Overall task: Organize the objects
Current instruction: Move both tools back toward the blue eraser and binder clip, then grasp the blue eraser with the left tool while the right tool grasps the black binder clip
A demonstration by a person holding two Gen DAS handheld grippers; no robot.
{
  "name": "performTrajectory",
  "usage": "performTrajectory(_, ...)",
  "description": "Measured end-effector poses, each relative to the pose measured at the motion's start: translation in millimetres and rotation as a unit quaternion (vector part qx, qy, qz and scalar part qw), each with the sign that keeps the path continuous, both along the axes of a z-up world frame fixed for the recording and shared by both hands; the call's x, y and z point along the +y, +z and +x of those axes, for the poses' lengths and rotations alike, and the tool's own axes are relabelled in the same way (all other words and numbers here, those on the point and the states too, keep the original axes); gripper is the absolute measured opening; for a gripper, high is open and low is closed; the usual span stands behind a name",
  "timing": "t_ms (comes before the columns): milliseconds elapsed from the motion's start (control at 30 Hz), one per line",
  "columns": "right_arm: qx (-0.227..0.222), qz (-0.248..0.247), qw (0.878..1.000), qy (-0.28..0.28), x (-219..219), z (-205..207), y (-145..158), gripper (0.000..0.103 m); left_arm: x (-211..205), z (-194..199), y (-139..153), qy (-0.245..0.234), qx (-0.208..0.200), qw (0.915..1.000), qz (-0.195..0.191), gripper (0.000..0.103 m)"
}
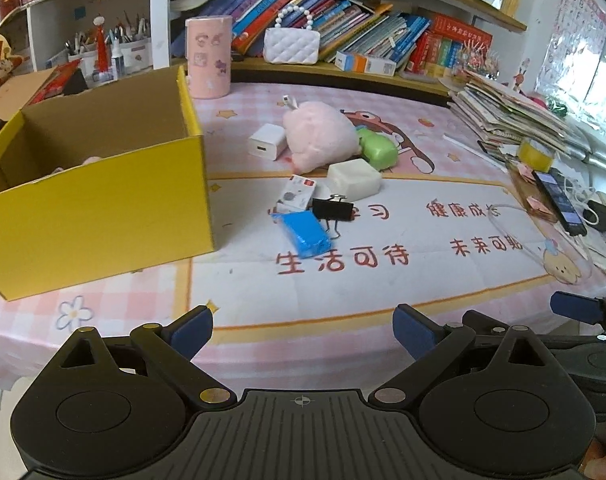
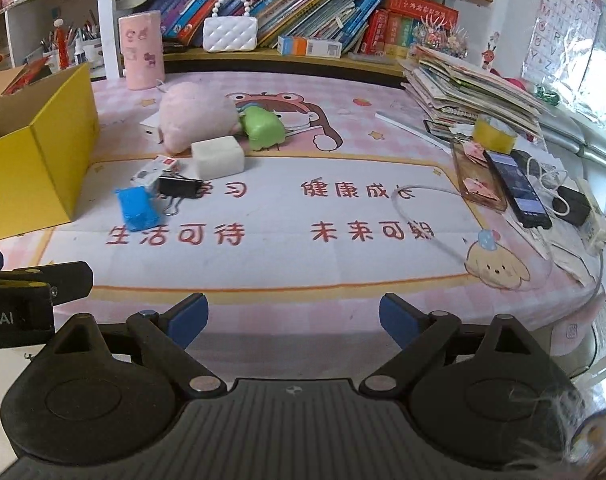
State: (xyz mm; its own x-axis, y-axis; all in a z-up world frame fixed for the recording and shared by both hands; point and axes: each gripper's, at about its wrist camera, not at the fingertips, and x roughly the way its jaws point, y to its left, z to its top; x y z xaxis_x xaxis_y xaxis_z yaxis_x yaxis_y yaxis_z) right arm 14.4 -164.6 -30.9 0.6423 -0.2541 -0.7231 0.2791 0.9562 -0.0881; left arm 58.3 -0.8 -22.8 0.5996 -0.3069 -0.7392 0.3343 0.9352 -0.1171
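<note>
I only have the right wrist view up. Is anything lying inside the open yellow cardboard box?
Observer: Yes. The left wrist view looks into the yellow cardboard box, and a pale pink thing peeks over its front wall. I cannot tell what it is.
Operator: What's the white item half hidden behind the pink plush toy?
Observer: A white cube charger, port side towards the camera, close beside the pink plush toy.
Operator: I see only the left gripper's side. Is it holding anything?
Observer: No. The left gripper is open, with nothing between its blue pads.
</note>
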Motion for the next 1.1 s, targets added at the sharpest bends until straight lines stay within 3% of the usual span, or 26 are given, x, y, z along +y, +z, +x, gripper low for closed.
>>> performTrajectory(367,0.008,0.021,0.999,0.043,-45.4,45.1,-9.4,0.09,-35.0,32.0,-9.3,0.046,0.014,0.9988,0.003,0.098)
performTrajectory(500,0.005,0.03,0.998,0.063,-55.5,59.7,-12.3,0.08,-43.4,44.7,-12.0,0.066,0.012,0.9977,0.004,0.095)
performTrajectory(733,0.008,0.035,0.995,0.094,-68.8,79.9,-18.5,0.075,-49.5,77.3,-27.0,0.123,0.017,0.9922,0.013,0.067)
performTrajectory(967,0.005,0.041,0.992,0.116,-71.7,91.2,-19.6,0.075,-58.7,97.9,-48.2,0.132,0.03,0.9903,0.031,0.054)
performTrajectory(1067,0.002,0.043,0.991,0.126,-70.8,92.5,-19.2,0.075,-59.2,99.3,-51.3,0.136,0.024,0.9899,0.032,0.038)
performTrajectory(1100,0.002,0.045,0.991,0.127,-70.4,93.3,-19.3,0.075,-59.2,99.6,-51.5,0.13,0.019,0.9909,0.03,0.027)
